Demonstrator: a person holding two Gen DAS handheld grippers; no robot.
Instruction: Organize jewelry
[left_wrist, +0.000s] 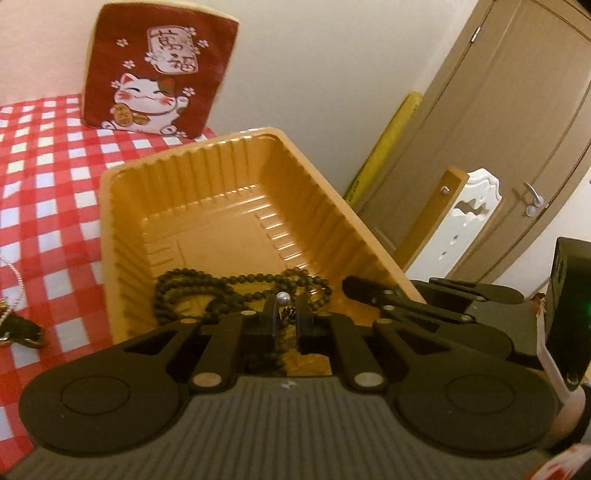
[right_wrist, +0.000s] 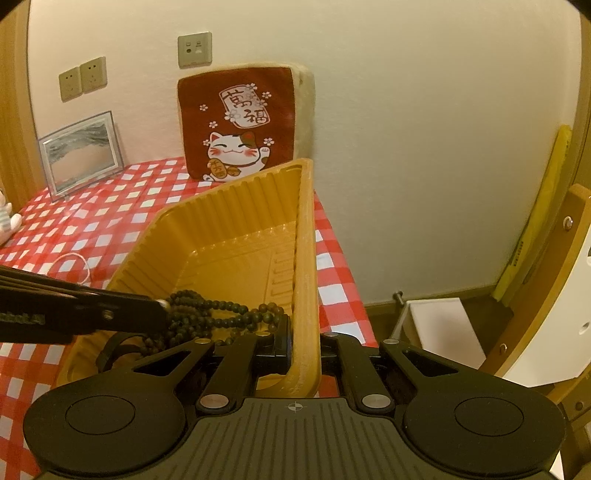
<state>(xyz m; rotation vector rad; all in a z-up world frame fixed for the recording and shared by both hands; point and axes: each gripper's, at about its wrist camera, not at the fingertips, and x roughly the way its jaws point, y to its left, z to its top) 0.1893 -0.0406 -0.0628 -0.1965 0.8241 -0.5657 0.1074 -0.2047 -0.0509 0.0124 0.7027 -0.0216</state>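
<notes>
A dark beaded necklace (left_wrist: 236, 291) is seen heaped in the near end of the yellow ribbed tray (left_wrist: 207, 173), directly ahead of the left claw (left_wrist: 286, 310). The left claw's jaws are nearly pressed together; a small item with a silver bead (left_wrist: 283, 296) is pinched at their tips, just above the beads. What hangs below the bead cannot be made out. In the right wrist view the left claw (right_wrist: 162, 306) is seen reaching in from the left, tip over the necklace (right_wrist: 221, 314). The right claw (right_wrist: 304, 343) is clamped on the tray's right wall (right_wrist: 306, 258), and the tray is tilted. The tray stands on a red checked tabletop (left_wrist: 44, 177). A lucky-cat cushion (left_wrist: 155, 70) leans against the wall behind. A silver chain (left_wrist: 11, 273) lies at the left edge.
</notes>
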